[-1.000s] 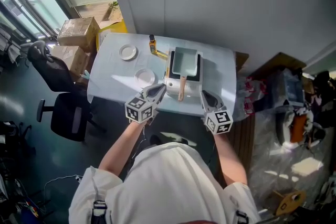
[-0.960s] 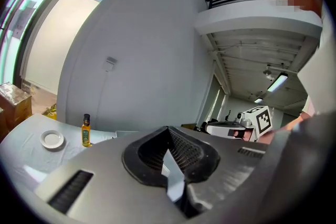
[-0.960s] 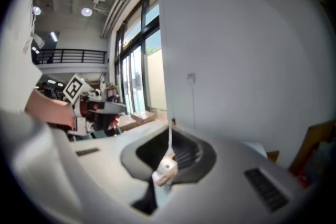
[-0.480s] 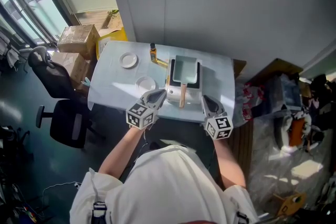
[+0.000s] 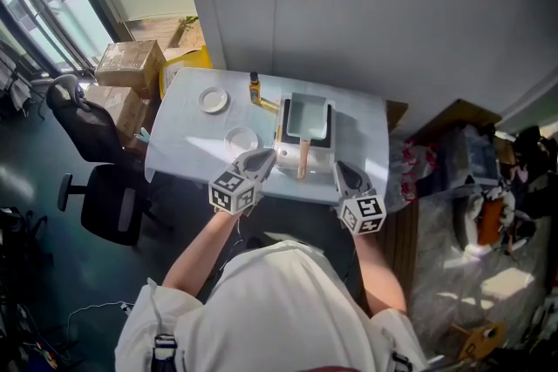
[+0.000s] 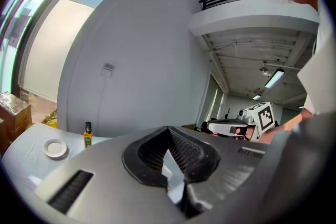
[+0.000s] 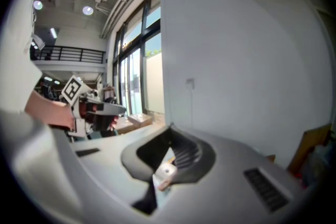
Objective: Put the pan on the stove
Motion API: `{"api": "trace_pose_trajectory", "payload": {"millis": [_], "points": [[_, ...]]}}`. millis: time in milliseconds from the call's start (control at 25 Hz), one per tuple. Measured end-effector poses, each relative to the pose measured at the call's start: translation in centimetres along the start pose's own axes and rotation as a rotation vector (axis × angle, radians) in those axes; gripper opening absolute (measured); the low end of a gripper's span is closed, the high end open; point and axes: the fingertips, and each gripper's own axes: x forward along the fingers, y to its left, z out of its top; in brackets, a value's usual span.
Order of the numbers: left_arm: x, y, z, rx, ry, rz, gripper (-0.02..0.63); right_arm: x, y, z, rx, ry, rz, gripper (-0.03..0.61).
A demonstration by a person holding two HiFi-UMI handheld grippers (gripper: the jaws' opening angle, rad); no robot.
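A rectangular pale-green pan with a wooden handle rests on the white tabletop stove in the middle of the light table. The handle points toward the front edge. My left gripper hovers at the table's front edge just left of the handle, jaws shut and empty. At the same edge, right of the handle, my right gripper is also shut with nothing in it. In the left gripper view its own jaws meet, and the right gripper view shows its jaws together too.
A small oil bottle stands left of the stove. Two white dishes lie on the table's left half. Office chairs and cardboard boxes stand to the left. A grey wall runs behind the table, with clutter on the right floor.
The head view has shifted a little, so the table sits slightly lower in the picture. Both grippers stay shut at the front edge and have hardly moved.
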Motion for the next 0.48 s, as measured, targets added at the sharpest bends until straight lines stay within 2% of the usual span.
{"api": "trace_pose_trajectory", "payload": {"millis": [480], "points": [[0.11, -0.16, -0.15, -0.003, 0.014, 0.002, 0.023, -0.31, -0.34, -0.05, 0.009, 0.005, -0.003, 0.032]]}}
